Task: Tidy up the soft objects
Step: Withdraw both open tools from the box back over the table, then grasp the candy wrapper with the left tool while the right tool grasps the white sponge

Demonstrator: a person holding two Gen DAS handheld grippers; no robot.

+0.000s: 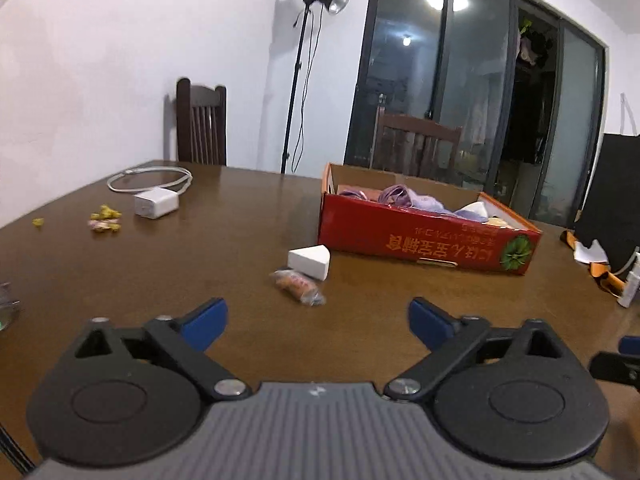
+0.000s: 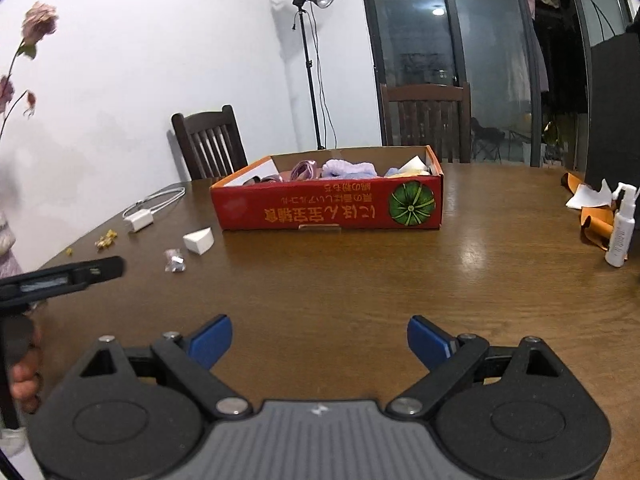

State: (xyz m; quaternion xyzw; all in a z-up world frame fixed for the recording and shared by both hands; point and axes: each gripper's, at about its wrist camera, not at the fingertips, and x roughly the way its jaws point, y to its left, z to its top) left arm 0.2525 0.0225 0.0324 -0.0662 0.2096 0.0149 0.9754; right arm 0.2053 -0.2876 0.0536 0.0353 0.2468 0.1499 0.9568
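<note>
Both your grippers hang low over the near edge of the table (image 1: 248,216) with nothing in them. The left gripper (image 1: 318,322) has its jaws wide apart and empty; the right gripper (image 2: 319,338) likewise stands spread, nothing between its pads.

The red box (image 1: 424,240) sits toward the far edge, already holding a heap of lilac and pale cloth (image 1: 404,198). Two soft things are not yet in it: the white sponge wedge (image 1: 310,262), just off the box's near-left corner, and the wrapped snack (image 1: 298,286), touching or nearly touching the wedge on its near side.

You look to be at the approach for the next pick, and the left gripper is the better placed, with both pieces straight ahead of it. Carry it forward and down to the snack, which lies nearer. Its wrapper will likely crinkle and slide, so straddle it across its short side before closing. Keep clear of the wedge, which could be nudged off toward the box wall.
</note>
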